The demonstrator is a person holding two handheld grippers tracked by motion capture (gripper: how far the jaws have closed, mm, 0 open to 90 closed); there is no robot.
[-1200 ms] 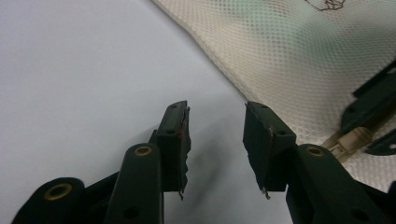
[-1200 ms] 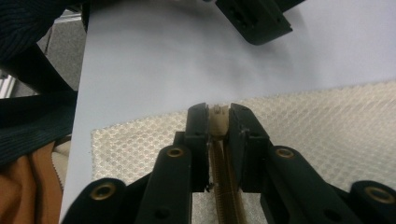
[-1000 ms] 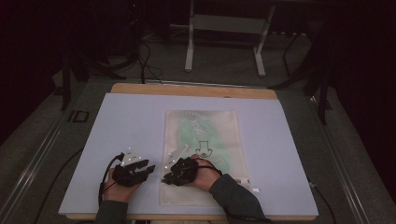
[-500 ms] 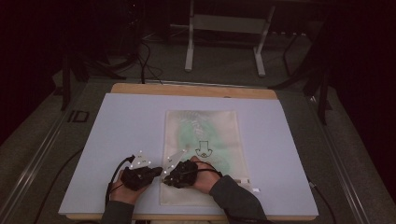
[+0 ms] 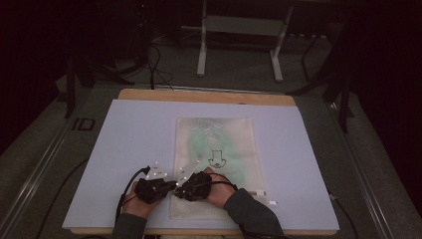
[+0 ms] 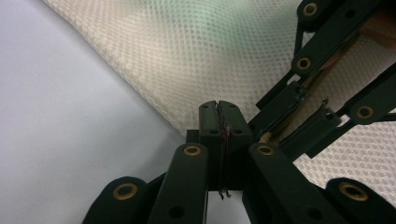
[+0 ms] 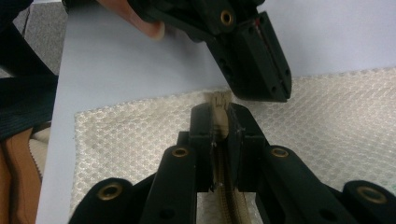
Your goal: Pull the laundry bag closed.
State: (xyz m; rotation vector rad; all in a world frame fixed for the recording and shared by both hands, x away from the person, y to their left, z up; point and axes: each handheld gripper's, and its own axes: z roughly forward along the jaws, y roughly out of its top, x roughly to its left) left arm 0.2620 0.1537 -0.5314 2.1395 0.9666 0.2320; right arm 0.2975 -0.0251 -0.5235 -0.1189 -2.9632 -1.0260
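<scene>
Clamping zipper point(image 7: 219, 122) inside right gripper point(image 7: 219, 116).

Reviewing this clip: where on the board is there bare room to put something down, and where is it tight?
Bare board runs left of the mesh bag, and a narrower strip lies right of it and along the far edge. It is crowded at the bag's near left corner, where the left gripper and right gripper meet.

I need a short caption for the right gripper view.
Right tool clamps the mesh bag's zipper end; left tool hovers shut beside it.
</scene>
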